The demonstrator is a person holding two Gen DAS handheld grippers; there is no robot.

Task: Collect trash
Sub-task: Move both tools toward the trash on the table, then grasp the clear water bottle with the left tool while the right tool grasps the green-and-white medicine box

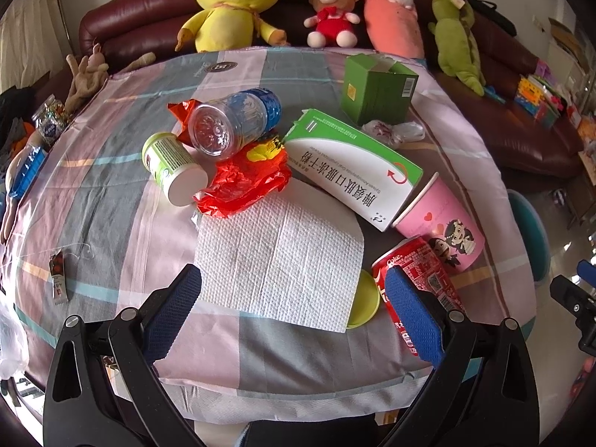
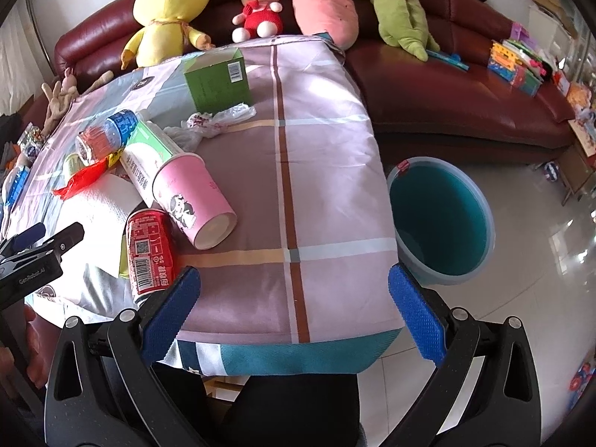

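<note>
Trash lies on a checked tablecloth (image 1: 111, 156): a white paper towel (image 1: 279, 260), a red cola can (image 1: 421, 283), a pink paper cup (image 1: 443, 227), a white-green medicine box (image 1: 354, 167), a red wrapper (image 1: 246, 182), a clear bottle (image 1: 238, 123), a green-white jar (image 1: 173, 167) and a green carton (image 1: 376, 93). My left gripper (image 1: 294, 313) is open and empty over the towel's near edge. My right gripper (image 2: 294, 309) is open and empty above the table's near right part, right of the can (image 2: 149, 249) and cup (image 2: 193, 201). A blue bin (image 2: 443, 216) stands on the floor.
A dark red sofa (image 2: 447, 85) with several plush toys runs behind the table. A crumpled plastic bag (image 2: 212, 119) lies by the green carton (image 2: 218, 80). A small sachet (image 1: 57, 275) lies at the left. Tiled floor (image 2: 529, 279) is to the right.
</note>
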